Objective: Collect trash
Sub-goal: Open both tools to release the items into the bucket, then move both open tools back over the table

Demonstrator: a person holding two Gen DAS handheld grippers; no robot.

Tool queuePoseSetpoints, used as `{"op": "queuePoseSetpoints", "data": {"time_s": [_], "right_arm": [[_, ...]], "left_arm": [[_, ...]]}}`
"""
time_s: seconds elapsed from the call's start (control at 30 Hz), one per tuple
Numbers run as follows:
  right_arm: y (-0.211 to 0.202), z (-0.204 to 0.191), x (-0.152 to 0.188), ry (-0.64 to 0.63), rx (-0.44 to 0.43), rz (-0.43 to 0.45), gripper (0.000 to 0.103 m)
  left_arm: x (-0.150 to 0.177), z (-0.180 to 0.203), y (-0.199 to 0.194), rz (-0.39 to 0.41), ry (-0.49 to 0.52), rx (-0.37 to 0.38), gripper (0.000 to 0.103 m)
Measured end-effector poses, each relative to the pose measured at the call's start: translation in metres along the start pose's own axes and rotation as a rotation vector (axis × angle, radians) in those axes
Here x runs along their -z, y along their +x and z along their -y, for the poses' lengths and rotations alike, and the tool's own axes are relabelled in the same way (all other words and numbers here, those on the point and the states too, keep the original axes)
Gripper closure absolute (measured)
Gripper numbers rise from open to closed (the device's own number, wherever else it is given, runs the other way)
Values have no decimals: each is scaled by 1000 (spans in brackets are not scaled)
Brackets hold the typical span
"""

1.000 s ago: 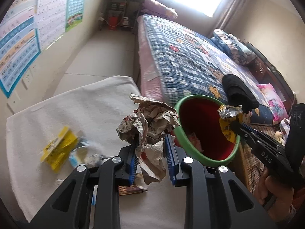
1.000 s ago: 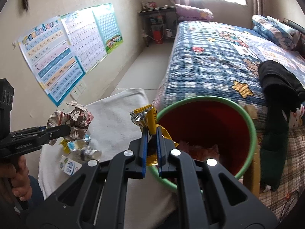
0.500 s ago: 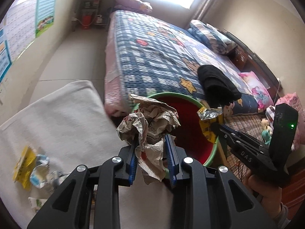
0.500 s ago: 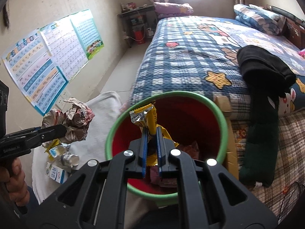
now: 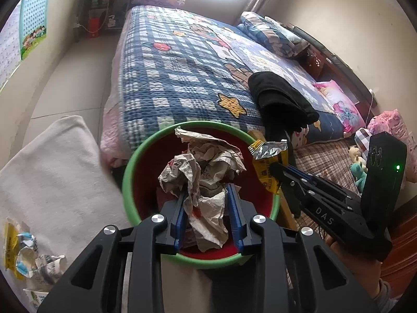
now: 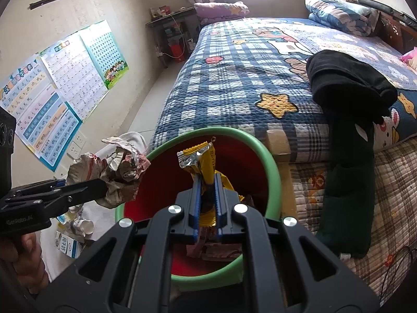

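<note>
A red bin with a green rim (image 5: 127, 182) stands between the white-covered table and the bed. My left gripper (image 5: 207, 190) hangs over its mouth with a wad of crumpled paper (image 5: 206, 161) between its blue pads; its jaws are opening while the paper still sits between them. My right gripper (image 6: 207, 180) is shut on a yellow and silver snack wrapper (image 6: 200, 156), also above the bin (image 6: 273, 177). In the right wrist view the left gripper (image 6: 104, 182) and its paper (image 6: 117, 167) sit over the bin's left rim. More trash lies on the bin's floor.
A table under a white cloth (image 5: 52, 169) lies left of the bin, with several wrappers (image 5: 23, 250) and a small carton (image 6: 65, 245) on it. The checked bed (image 5: 182, 65) rises behind the bin, a black garment (image 5: 278, 99) draped over its corner.
Both grippers have moved from the table side to over the bin's mouth with their loads. The left gripper's pads stand a little wider apart around the paper than before.
</note>
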State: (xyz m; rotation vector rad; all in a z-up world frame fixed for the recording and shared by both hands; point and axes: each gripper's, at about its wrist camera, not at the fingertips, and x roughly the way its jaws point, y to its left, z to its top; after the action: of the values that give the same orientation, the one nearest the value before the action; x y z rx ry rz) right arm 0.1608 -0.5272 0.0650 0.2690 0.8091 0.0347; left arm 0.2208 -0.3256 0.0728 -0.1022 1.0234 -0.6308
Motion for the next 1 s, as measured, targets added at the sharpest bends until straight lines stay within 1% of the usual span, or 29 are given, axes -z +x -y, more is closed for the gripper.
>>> {"op": "queuePoseSetpoints", "data": {"time_s": [0.03, 0.07, 0.1, 0.13, 0.17, 0.23, 0.27, 0.3, 0.33, 0.37, 0.4, 0.43, 0.47, 0.5, 0.53, 0.6, 0.73, 1.0], "right_arm": [[1, 3, 0, 6, 1, -2, 91], [1, 4, 1, 10, 4, -2, 86], [1, 7, 2, 14, 6, 2, 75], [0, 7, 3, 18, 6, 5, 70], [-1, 9, 4, 23, 2, 12, 61], [-2, 9, 5, 27, 2, 15, 59], [-2, 9, 5, 28, 1, 13, 54], [-3, 8, 6, 30, 2, 14, 43], [-4, 8, 7, 32, 7, 19, 38], [-5, 7, 7, 32, 11, 23, 28], [-5, 7, 7, 31, 16, 25, 22], [-6, 5, 7, 26, 22, 24, 19], [-6, 4, 6, 22, 28, 25, 14], [-7, 2, 6, 18, 35, 28, 9], [-8, -1, 6, 12, 43, 32, 8], [-11, -6, 6, -6, 55, 40, 5], [-16, -21, 8, -40, 57, 46, 5], [-20, -58, 15, -106, 22, 46, 5]], "left_arm": [[-1, 0, 0, 2, -2, 4, 70], [-1, 1, 1, 4, -7, 3, 61], [-2, 1, 1, 9, -13, 5, 57], [-2, 0, 1, 13, -17, 7, 57], [-3, -1, 1, 14, -21, 7, 55], [-2, -3, 0, 16, -33, 8, 50], [-1, -5, -1, 18, -37, 9, 47], [-1, -7, -2, 21, -42, 8, 42], [0, -8, -5, 28, -47, 2, 38], [-1, -9, -7, 34, -50, -4, 30], [0, -11, -10, 46, -53, -20, 21], [2, -11, -15, 62, -47, -56, 18], [3, -11, -19, 76, -32, -91, 12], [5, -11, -22, 85, -22, -111, 10], [8, -12, -25, 90, -15, -125, 10], [12, -18, -29, 84, -25, -129, 10], [24, -33, -40, 86, -51, -159, 9], [55, -71, -78, 118, -121, -230, 9]]}}
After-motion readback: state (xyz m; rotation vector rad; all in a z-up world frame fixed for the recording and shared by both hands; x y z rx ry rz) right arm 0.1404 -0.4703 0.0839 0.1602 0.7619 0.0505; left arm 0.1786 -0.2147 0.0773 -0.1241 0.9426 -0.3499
